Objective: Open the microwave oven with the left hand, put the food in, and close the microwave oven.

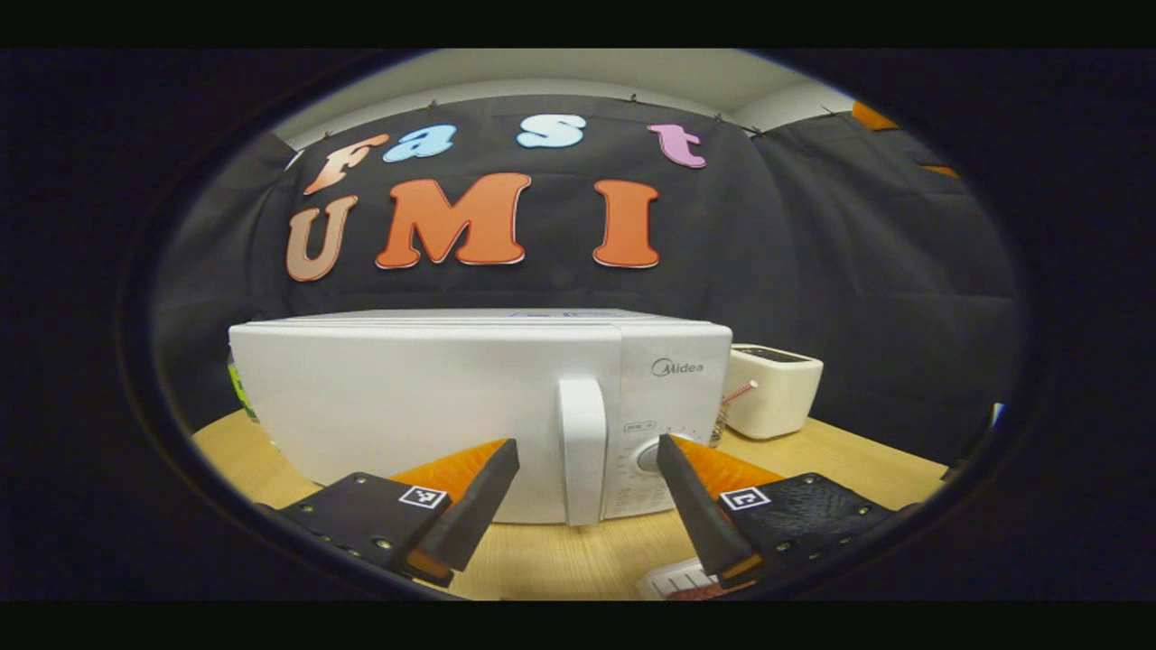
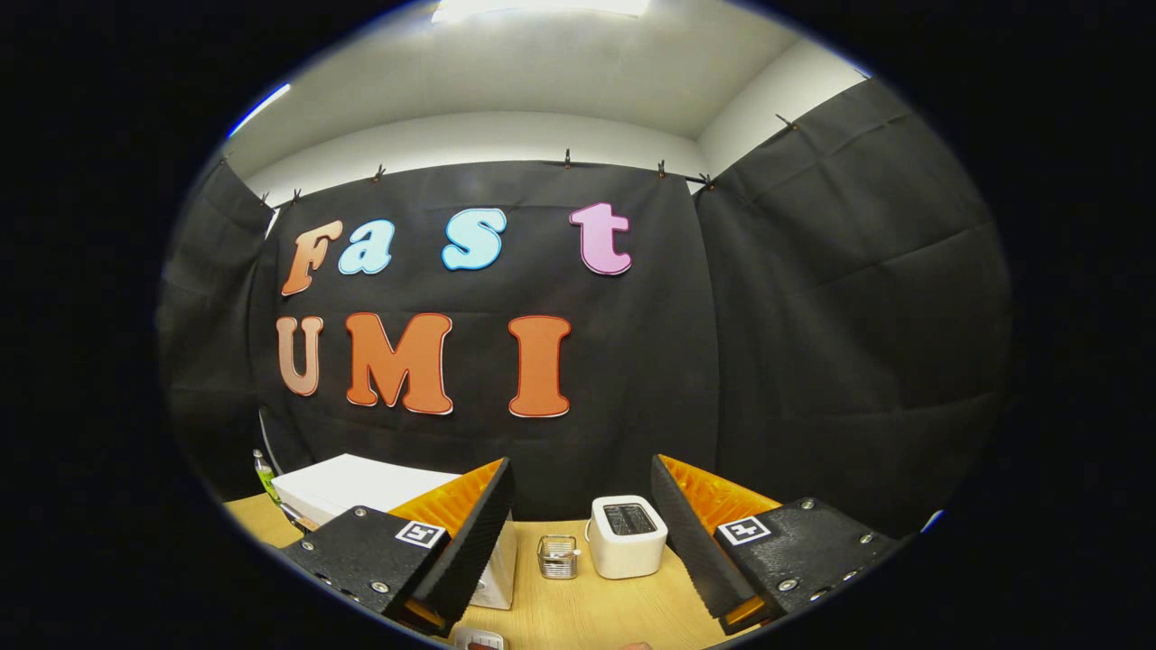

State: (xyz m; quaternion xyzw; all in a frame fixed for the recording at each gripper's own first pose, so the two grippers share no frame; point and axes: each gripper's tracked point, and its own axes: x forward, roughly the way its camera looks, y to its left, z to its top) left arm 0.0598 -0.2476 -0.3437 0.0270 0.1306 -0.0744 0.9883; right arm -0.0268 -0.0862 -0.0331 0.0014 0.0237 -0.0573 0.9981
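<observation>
While your left gripper (image 1: 587, 451) stands wide and empty, the left gripper view shows the white microwave oven (image 1: 479, 406) on the wooden table (image 1: 867, 460), door shut, its upright door handle (image 1: 582, 450) between your spread fingers but untouched. A white toaster (image 1: 775, 388) sits just right of the microwave. In the right gripper view, your right gripper (image 2: 582, 506) also gapes wide, holding nothing; the microwave lies left, with a small wire basket (image 2: 557, 556) and the toaster right of it.
</observation>
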